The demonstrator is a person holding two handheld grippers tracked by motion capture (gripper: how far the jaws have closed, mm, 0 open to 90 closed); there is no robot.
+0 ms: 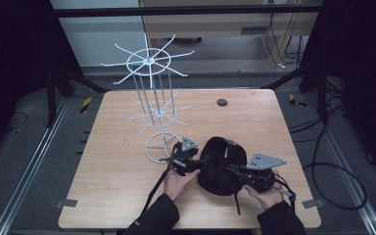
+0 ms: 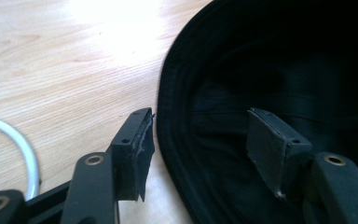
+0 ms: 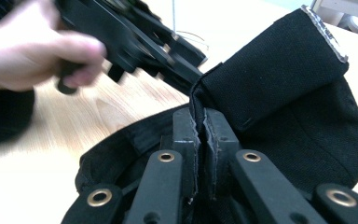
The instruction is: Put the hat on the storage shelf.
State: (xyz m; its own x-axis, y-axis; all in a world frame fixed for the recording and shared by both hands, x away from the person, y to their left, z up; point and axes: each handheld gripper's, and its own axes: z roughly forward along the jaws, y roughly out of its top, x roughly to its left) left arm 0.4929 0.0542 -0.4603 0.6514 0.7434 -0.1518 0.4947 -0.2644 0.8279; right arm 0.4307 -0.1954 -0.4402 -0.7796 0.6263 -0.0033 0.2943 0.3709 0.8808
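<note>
Right gripper clamps the black cap; left gripper released (straddling its rim).

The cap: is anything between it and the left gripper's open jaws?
Nothing visible. In the left gripper view the cap's rim lies between the open pads, which do not press it. The right gripper is shut on the cap's fabric.

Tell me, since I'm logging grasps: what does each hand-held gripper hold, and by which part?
The right hand-held gripper pinches the black cap by its strap. The left hand-held gripper holds nothing; it straddles the rim, open.
</note>
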